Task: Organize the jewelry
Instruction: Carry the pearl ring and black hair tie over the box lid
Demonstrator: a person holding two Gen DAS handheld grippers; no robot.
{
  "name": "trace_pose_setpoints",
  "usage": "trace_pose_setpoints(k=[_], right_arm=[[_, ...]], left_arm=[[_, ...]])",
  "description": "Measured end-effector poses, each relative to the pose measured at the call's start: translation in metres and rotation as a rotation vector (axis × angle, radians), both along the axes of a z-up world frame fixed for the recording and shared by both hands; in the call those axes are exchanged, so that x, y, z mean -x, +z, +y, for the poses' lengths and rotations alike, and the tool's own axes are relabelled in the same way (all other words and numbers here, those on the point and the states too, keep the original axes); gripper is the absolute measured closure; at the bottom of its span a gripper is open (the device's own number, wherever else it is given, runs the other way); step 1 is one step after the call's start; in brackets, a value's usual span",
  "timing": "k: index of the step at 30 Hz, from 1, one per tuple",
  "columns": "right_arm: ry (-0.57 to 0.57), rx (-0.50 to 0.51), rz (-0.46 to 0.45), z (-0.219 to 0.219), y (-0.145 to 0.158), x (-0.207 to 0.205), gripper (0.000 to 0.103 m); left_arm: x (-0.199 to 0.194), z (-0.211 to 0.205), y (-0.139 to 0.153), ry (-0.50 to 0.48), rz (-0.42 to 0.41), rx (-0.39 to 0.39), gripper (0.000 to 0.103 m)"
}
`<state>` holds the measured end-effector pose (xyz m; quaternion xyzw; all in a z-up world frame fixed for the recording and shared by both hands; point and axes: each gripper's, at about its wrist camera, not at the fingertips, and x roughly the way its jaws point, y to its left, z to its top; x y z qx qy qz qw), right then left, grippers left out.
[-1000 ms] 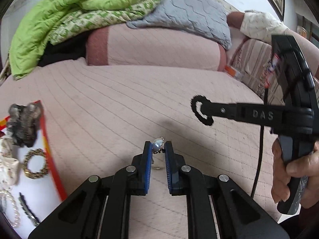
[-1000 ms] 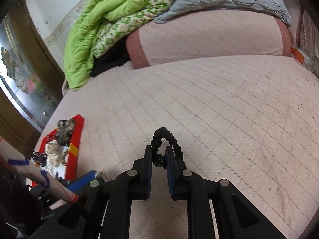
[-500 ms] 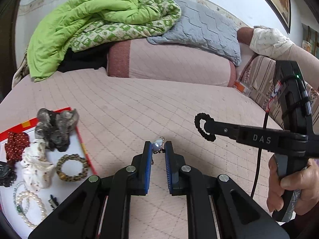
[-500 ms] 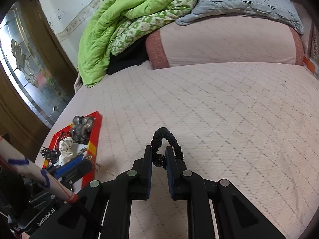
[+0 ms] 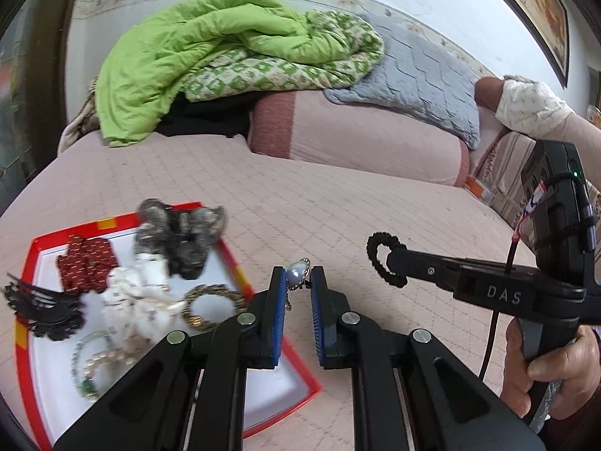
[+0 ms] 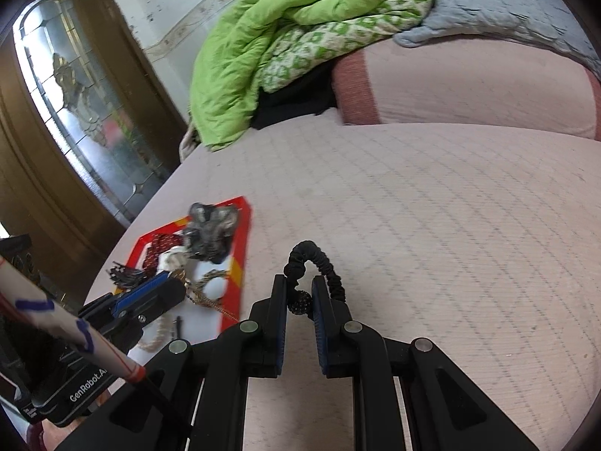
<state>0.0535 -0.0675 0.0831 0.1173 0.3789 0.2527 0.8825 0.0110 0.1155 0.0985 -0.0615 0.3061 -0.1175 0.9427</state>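
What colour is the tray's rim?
Red with yellow patches, on the white-floored jewelry tray; the left wrist view shows it best.

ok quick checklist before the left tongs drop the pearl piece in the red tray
1. Pearl brooch pinched in the left tongs: ok.
2. Left tongs over the red tray: not ok, tips sit just off its near right edge, above the bedspread.
3. Bare spot in the tray: ok, white floor shows beside the gold bracelet.
4. Black hair tie secure in the right tongs: ok.
5. Right tongs clear of the left tongs' path: ok, off to the right.
6. Brooch chain free of the pads: cannot tell.
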Motion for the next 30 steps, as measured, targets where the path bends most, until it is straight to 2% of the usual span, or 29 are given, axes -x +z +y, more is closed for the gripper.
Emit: trace_pose_setpoints(k=[11, 17, 22, 30], right_arm=[[0.159, -0.021, -0.022, 0.077, 0.004, 0.029, 0.089], [0.248, 0.018, -0.006, 0.121, -0.007, 0.040, 0.089], [0.251, 0.074, 0.010, 0.137, -0.019, 0.041, 0.089], [0.225, 0.129, 0.057, 0.142, -0.040, 0.031, 0.089]], left_arm=[[0.041, 0.087, 0.003, 0.181, 0.002, 0.034, 0.090], [0.062, 0.125, -0.005, 0.253, 0.032, 0.046, 0.090], [0.072, 0.141, -0.016, 0.293, 0.064, 0.045, 0.090], [0.067, 0.151, -0.034, 0.320, 0.138, 0.011, 0.090]])
